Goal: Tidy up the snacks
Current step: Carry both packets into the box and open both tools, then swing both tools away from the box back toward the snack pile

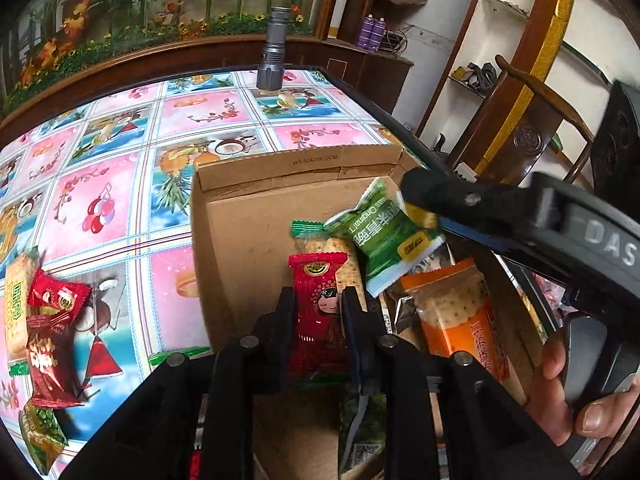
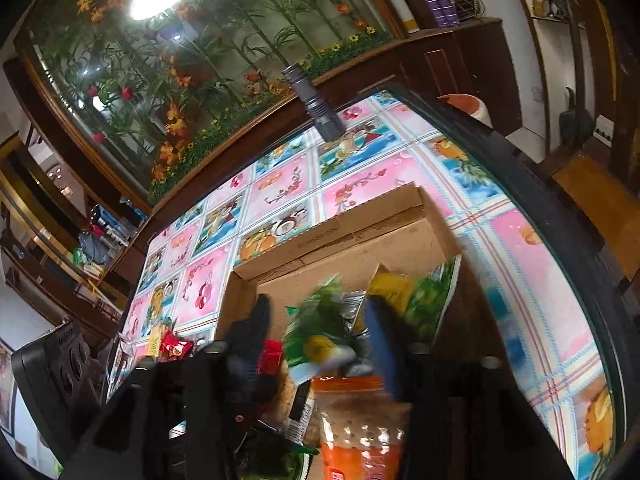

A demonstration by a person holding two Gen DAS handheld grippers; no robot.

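Note:
An open cardboard box [image 1: 240, 236] lies on the patterned table and holds several snack packets. My left gripper [image 1: 316, 304] is shut on a red snack packet [image 1: 318, 312], held over the box. My right gripper [image 2: 320, 332] is open above the box; in the left wrist view its finger [image 1: 424, 192] touches the corner of a green snack packet [image 1: 384, 236]. That green packet [image 2: 320, 340] looks blurred between the right fingers. An orange cracker packet [image 1: 460, 316] and a clear cracker packet [image 1: 336, 256] lie in the box. The orange packet also shows in the right wrist view [image 2: 360, 428].
Loose red and yellow-green snack packets [image 1: 48, 328] lie on the table left of the box. A grey flashlight [image 1: 273, 52] stands at the table's far edge. A wooden chair [image 1: 532, 128] stands right of the table. The table edge [image 2: 560, 220] runs close to the box's right side.

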